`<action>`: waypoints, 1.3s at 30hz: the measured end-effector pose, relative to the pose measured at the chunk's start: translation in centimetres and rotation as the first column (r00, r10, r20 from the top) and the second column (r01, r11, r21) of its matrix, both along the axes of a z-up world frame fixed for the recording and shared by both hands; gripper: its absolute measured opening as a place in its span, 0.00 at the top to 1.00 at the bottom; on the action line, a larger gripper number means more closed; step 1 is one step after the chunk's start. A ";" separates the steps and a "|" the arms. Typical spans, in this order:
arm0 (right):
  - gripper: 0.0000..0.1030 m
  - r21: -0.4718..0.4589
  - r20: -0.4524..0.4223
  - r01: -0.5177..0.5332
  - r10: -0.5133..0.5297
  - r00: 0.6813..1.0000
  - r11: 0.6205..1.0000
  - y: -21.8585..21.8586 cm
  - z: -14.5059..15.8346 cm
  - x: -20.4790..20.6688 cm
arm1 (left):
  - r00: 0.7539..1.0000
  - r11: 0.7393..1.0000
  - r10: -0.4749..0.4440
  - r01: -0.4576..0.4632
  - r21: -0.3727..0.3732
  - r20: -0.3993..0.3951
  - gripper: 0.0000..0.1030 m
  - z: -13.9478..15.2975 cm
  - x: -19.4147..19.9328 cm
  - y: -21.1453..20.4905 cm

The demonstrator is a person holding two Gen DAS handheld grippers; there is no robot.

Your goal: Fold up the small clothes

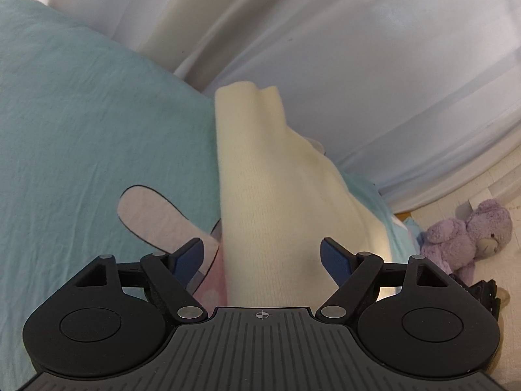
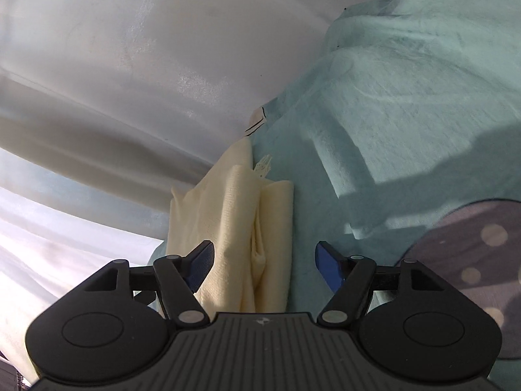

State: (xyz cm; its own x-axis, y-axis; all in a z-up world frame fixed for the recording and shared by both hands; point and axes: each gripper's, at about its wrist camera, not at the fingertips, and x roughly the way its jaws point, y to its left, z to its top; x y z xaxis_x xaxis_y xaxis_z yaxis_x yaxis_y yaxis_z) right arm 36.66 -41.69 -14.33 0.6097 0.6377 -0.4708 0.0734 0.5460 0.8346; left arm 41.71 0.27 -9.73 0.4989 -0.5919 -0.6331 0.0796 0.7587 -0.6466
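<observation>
A cream knitted garment [image 1: 270, 202] lies folded in a long strip on the teal bedsheet [image 1: 81, 123]. In the left wrist view it runs from between the fingers away to the bed's far edge. My left gripper [image 1: 262, 259] is open, its blue pads on either side of the cloth's near end. The same garment shows in the right wrist view [image 2: 237, 224], creased down its middle. My right gripper [image 2: 263, 268] is open over its near end, the left pad above the cloth and the right pad above the sheet [image 2: 407, 114].
White curtains [image 1: 358, 49] hang behind the bed's far edge. The sheet carries a printed cartoon patch [image 1: 156, 218] and a dotted grey print [image 2: 469, 260]. A purple teddy bear [image 1: 469, 238] and a black object [image 1: 485, 296] lie on the pale floor at right.
</observation>
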 end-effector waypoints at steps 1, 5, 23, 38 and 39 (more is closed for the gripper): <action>0.33 0.000 0.003 -0.009 0.009 1.000 1.000 0.2 0.1 0.4 | 1.000 1.000 -0.008 0.007 -0.016 -0.004 0.23 -0.3 0.3 -0.1; 0.48 0.002 0.003 -0.073 0.073 0.997 0.997 1.4 0.0 2.1 | 0.999 0.998 -0.017 0.016 -0.055 -0.031 0.31 -1.2 1.0 -0.4; 0.69 0.078 0.126 -0.224 0.213 0.969 0.972 9.6 5.6 -0.6 | 0.987 0.996 0.023 -0.036 0.084 0.157 0.66 7.4 -5.8 1.8; 0.63 -0.372 0.179 -0.186 0.267 0.947 0.909 19.7 11.8 -5.7 | 0.939 0.872 0.297 -0.341 0.351 0.175 0.39 7.4 -11.7 8.7; 0.63 -0.401 0.172 -0.206 0.294 0.940 0.893 21.4 12.2 -5.6 | 0.933 0.860 0.307 -0.356 0.366 0.187 0.35 7.3 -10.8 8.3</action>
